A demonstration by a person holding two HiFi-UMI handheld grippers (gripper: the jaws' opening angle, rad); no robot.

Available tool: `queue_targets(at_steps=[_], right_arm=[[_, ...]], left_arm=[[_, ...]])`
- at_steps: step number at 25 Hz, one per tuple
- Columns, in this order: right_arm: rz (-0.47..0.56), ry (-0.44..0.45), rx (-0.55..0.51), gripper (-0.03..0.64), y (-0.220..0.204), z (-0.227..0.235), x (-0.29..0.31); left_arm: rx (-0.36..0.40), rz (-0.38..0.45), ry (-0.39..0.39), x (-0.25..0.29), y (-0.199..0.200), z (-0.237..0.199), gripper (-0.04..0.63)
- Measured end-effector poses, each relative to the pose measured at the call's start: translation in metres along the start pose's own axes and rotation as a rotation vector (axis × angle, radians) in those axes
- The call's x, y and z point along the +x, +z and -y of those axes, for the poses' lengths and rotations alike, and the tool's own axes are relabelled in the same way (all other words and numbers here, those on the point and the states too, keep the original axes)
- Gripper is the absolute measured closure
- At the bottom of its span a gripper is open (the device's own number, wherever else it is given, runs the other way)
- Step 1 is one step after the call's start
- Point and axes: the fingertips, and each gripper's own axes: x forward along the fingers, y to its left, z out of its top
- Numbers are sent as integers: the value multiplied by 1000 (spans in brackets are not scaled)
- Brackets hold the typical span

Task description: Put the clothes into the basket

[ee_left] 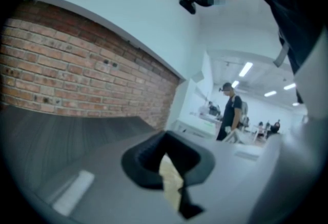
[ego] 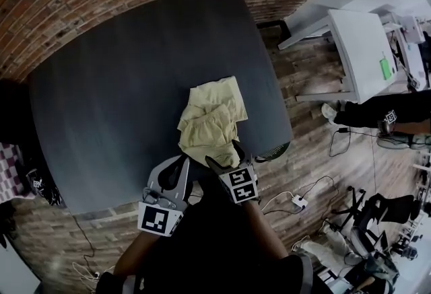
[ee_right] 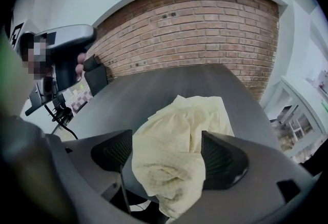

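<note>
Now right gripper (ee_right: 168, 154) jaws gape wide around yellow cloth (ee_right: 179, 125); left gripper (ee_left: 166, 148) jaws closed

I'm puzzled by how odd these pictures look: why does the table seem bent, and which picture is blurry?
Head view: sharp and evenly lit, but the wide lens bows the dark table and the brickwork. Left gripper view: soft all over, the yellow cloth smeared, the ceiling lights washed out white. Right gripper view: the yellow cloth crisp, the brickwork arched, the corners dark.
</note>
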Motion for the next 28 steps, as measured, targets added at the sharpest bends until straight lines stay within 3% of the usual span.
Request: queue_targets(at_steps=[17, 28], right_arm=[[-271, -29, -56, 222, -58, 25, 77], [-334, -73, -141, 225, -62, 30, 98]], left_arm=[[-47, -19, 40, 18, -10, -8, 589], [-37, -7, 58, 13, -13, -3, 589]])
